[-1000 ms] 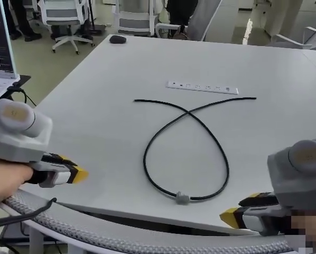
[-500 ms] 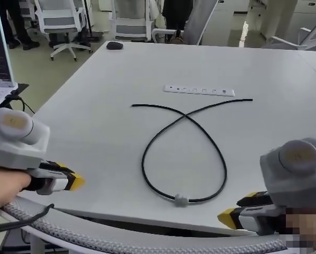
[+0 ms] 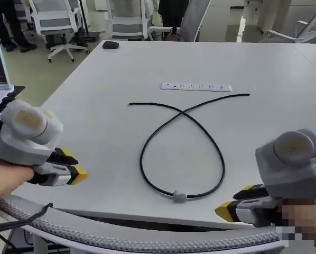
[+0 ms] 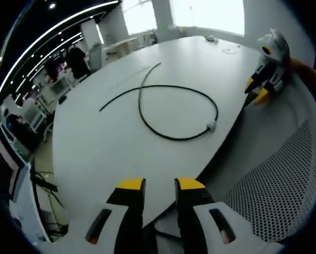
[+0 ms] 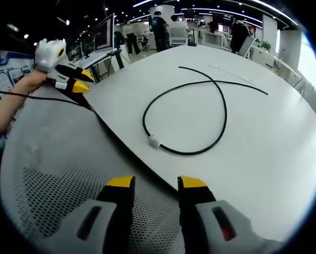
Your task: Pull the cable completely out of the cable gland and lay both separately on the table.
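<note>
**Gland lies nearer the right gripper**

The cable is laid in a crossed loop on the table. The gland is threaded on the nearest bend of the loop, close to the front edge. At that bend the cable runs crosswise, left to right. The right gripper is held near the gland, while the left gripper is well apart from it. The jaws of both are parted, and nothing is gripped. No writing can be read on the power strip.

Looped cable on the table, gland at its near bend, power strip behind
</note>
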Action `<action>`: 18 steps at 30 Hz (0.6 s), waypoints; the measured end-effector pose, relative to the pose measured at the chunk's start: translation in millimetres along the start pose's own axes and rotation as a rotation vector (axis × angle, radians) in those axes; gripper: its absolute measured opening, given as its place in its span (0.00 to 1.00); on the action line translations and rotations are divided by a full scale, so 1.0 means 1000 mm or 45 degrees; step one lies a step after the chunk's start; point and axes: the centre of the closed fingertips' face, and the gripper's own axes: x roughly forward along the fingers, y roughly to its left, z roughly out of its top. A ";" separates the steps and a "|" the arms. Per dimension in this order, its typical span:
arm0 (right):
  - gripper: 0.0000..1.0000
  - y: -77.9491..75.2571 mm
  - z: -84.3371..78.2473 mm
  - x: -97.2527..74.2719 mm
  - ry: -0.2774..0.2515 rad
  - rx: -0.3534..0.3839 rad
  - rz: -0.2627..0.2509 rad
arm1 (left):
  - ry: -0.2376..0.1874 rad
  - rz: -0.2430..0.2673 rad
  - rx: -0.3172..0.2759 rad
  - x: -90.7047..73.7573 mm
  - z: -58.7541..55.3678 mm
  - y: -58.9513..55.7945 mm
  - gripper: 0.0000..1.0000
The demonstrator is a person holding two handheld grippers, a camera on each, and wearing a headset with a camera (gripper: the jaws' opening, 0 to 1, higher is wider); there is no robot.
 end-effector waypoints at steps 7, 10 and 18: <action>0.33 0.002 0.000 0.000 0.001 -0.005 0.012 | -0.095 -0.259 0.104 0.027 0.052 -0.048 0.25; 0.33 0.003 0.000 0.000 0.003 -0.005 0.013 | -0.041 -0.331 0.207 0.044 0.056 -0.068 0.27; 0.34 0.003 0.000 0.000 0.005 0.002 0.011 | 0.024 -0.463 0.335 0.092 0.061 -0.097 0.30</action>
